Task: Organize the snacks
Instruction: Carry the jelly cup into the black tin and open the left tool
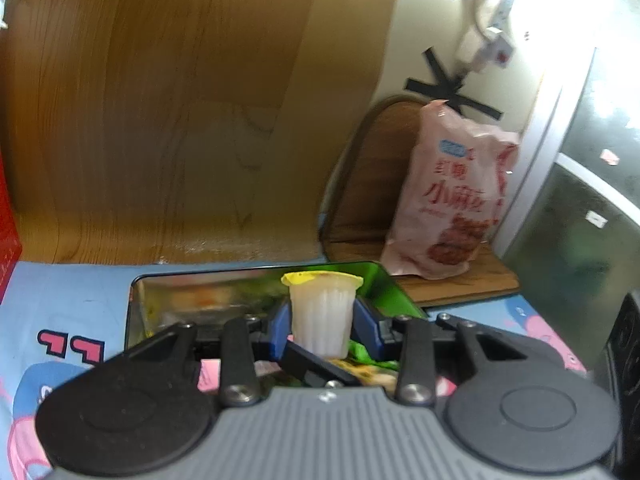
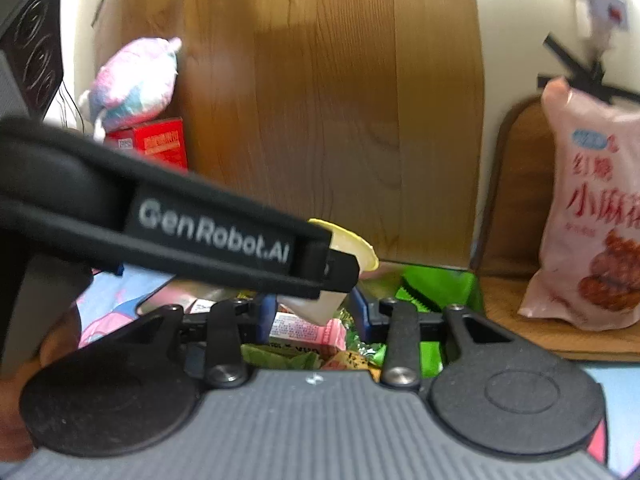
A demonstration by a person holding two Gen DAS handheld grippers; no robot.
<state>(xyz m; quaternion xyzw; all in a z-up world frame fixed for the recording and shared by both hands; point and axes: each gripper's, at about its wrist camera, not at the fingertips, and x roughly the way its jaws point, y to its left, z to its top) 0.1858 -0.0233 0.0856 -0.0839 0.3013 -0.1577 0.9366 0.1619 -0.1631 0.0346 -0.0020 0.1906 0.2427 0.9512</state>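
Note:
My left gripper (image 1: 322, 322) is shut on a small white jelly cup with a yellow lid (image 1: 322, 312), held upright over a green tin box (image 1: 396, 292) with several snack packets in it. In the right wrist view the left gripper's black arm crosses from the left, with the jelly cup (image 2: 348, 246) at its tip. My right gripper (image 2: 312, 312) sits just below and behind that cup, over the same green tin (image 2: 452, 284), its blue pads spread on either side of the cup's base. Snack packets (image 2: 308, 330) lie in the tin.
A pink snack bag (image 1: 452, 196) leans on a wooden tray (image 1: 472, 280) at the right. A wood-grain panel (image 1: 180, 120) stands behind. A red box (image 2: 160, 144) with a plush toy (image 2: 136, 80) on it is at the back left. A black speaker (image 2: 28, 36) stands far left.

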